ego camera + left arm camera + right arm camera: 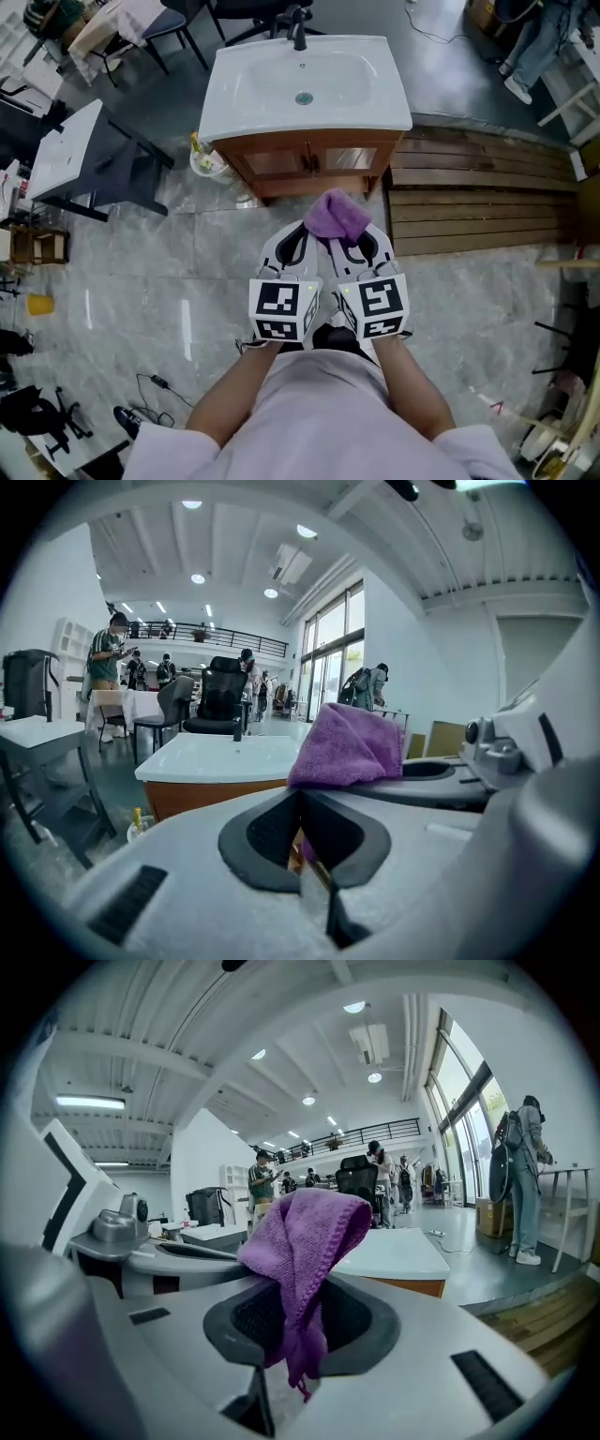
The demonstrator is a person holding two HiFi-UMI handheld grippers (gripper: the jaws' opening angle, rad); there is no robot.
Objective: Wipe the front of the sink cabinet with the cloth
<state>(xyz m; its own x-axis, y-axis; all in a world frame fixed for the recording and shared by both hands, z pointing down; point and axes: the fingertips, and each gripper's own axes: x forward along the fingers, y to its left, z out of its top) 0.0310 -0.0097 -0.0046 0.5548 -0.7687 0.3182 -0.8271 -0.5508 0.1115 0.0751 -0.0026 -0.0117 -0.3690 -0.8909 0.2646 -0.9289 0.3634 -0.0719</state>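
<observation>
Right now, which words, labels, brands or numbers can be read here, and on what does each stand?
None can be read.
The left tongs and right tongs carry only black-and-white square markers, no letters.
The purple cloth, sink and cabinet show no print.

Cloth [336,217]: purple, bunched, nubby weave. It is sticking up out of the right gripper [298,1330], whose jaws are pinching it. Sink cabinet [309,161]: brown wood, doors closed, carrying a white basin [309,80]. It is standing apart from the cloth, front facing it.
</observation>
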